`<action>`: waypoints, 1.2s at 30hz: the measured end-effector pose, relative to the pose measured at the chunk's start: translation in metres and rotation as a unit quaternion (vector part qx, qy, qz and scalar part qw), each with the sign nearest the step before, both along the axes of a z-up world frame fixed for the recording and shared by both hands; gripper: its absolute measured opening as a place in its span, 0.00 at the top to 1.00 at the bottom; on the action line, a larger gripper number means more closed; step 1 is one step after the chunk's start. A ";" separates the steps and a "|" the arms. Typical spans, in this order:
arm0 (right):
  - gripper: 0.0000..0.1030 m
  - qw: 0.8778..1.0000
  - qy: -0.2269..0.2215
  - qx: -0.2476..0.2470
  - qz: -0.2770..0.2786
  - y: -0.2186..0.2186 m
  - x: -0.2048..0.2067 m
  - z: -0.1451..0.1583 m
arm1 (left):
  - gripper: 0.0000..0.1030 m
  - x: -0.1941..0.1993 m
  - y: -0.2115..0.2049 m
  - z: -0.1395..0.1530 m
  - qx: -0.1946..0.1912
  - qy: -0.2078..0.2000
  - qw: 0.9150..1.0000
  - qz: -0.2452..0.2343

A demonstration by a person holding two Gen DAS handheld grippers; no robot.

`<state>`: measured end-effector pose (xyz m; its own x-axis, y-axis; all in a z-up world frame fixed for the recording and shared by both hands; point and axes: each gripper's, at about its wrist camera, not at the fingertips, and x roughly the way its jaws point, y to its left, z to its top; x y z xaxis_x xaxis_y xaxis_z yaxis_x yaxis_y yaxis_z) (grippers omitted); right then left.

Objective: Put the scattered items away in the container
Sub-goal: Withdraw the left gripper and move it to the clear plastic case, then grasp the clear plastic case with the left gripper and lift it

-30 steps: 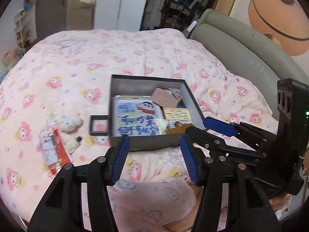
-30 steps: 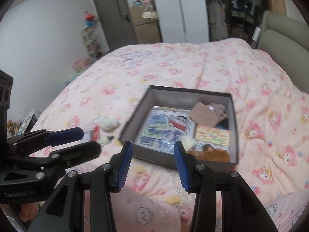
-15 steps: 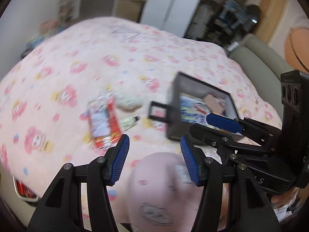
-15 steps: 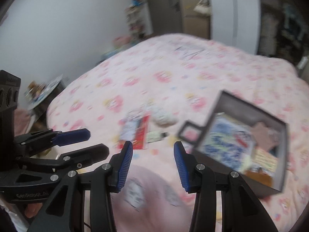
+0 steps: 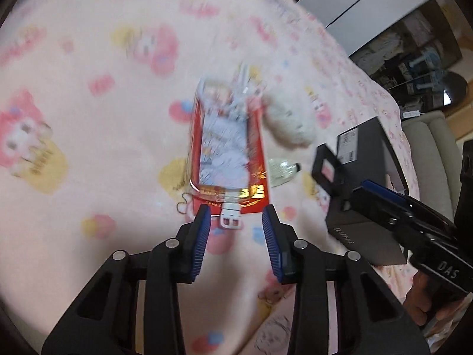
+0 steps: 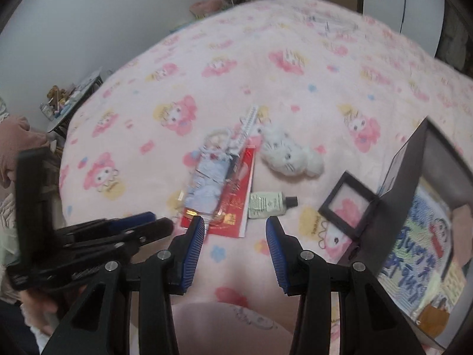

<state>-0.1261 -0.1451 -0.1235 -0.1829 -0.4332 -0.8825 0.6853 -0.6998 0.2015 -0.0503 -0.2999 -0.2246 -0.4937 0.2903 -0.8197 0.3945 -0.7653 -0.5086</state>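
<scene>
A red packet with a clear blister [image 5: 229, 153] lies on the pink bedspread, also in the right wrist view [image 6: 220, 189]. Beside it are a white plush cat [image 6: 288, 155], a small pale tube [image 6: 267, 204] and a small black frame [image 6: 348, 204]. The dark box [image 6: 414, 159] holding a cartoon tin and cards stands at the right; its outer wall shows in the left wrist view [image 5: 366, 148]. My left gripper [image 5: 236, 222] is open, just short of the packet's near end. My right gripper [image 6: 235, 233] is open, above the bedspread near the packet and tube.
The pink cartoon bedspread [image 6: 266, 74] covers the whole bed. A grey headboard [image 5: 428, 142] rises behind the box. A small cluttered table [image 6: 74, 94] stands off the bed's left side. White wardrobe doors [image 5: 363, 3] stand at the back.
Both grippers have swung left and down from the box toward the scattered items. The left gripper has closed in on the red packet. Both stay open.
</scene>
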 end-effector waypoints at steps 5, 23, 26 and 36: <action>0.61 0.999 -0.047 0.015 0.011 -0.011 -0.026 -0.030 | 0.66 -0.011 -0.017 -0.026 -0.004 -0.029 0.998 0.056; 0.69 0.991 -0.117 0.054 0.026 -0.032 -0.073 -0.083 | 0.74 -0.062 -0.009 -0.010 -0.043 -0.009 0.998 0.036; 0.69 0.986 -0.155 0.044 0.042 -0.030 -0.069 -0.090 | 0.73 -0.078 -0.011 -0.023 -0.016 -0.045 0.999 0.023; 0.66 0.987 -0.159 -0.028 0.006 -0.013 -0.070 -0.074 | 0.73 -0.056 0.014 -0.014 0.013 -0.028 1.000 0.007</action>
